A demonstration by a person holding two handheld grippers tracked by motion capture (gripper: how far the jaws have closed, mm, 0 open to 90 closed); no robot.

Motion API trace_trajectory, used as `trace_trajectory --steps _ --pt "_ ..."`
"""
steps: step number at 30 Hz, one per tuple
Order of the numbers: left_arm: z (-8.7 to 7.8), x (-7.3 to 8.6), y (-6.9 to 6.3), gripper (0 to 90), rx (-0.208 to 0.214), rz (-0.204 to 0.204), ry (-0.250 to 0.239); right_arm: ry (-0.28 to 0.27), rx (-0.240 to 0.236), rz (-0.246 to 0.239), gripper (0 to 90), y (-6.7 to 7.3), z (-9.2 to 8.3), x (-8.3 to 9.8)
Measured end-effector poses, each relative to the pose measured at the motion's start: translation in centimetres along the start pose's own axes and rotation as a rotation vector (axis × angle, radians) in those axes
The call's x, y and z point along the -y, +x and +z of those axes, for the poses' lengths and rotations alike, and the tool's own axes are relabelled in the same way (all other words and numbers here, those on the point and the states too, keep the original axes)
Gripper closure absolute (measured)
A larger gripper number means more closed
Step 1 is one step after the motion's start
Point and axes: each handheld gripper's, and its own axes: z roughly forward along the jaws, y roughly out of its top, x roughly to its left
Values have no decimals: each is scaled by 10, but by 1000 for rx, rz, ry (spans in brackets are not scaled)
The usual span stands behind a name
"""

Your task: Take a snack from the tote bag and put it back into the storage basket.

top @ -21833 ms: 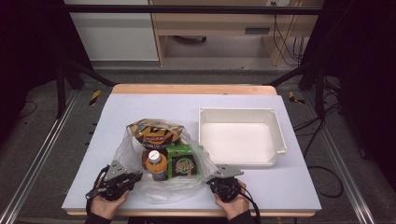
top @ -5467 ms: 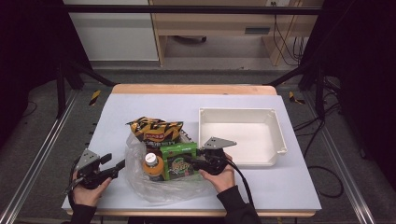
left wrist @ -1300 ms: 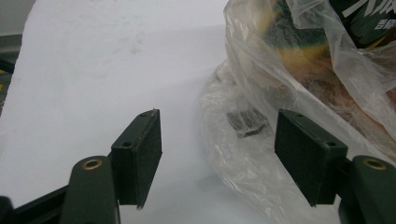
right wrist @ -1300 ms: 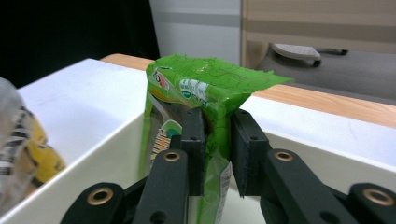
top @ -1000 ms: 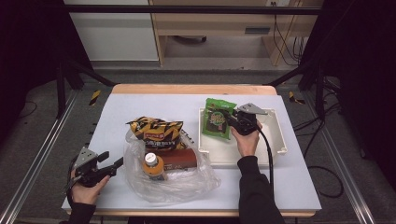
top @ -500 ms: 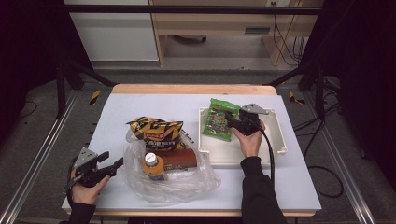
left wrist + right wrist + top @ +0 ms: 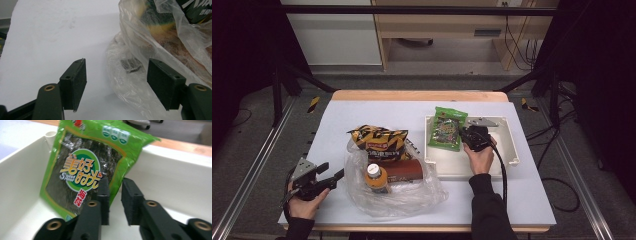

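The right gripper has just narrowed its jaws, yet they grip nothing: the flat green seaweed packet, released just ahead, leans inside the white plastic tray. The left gripper waits open beside the clear plastic bag, so a second item seems next.

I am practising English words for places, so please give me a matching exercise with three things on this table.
Things:
1. green packet
2. orange-capped bottle
3. left gripper

Places or states:
A. jaws open, beside the clear plastic bag
B. propped up in the white tray
C. inside the clear plastic bag

Pairs: 1-B, 2-C, 3-A
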Motion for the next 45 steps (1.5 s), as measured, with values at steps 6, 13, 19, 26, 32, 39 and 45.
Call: trace_trajectory --steps 6,13,19,26,32,39,45 --pt "0 0 0 314 1 -3 -3 -36 -23 11 846 3 8 -3" --pt "-1 -1 0 314 -7 2 -10 -32 -20 -4 713 4 7 -4" --pt "-3 -1 3 326 -21 1 -17 -70 -8 -8 644 2 -6 -7" --pt "-5 -4 2 353 -18 5 -29 -131 -34 -18 550 9 -31 -11" --pt "-9 -8 2 354 -12 5 -51 -147 -62 -33 433 17 -51 -10" --pt "-15 -15 0 344 -7 15 -82 -179 -112 -49 386 31 -76 -9" --pt "-24 -23 -2 344 12 19 -125 -190 -130 -68 349 42 -94 -4"
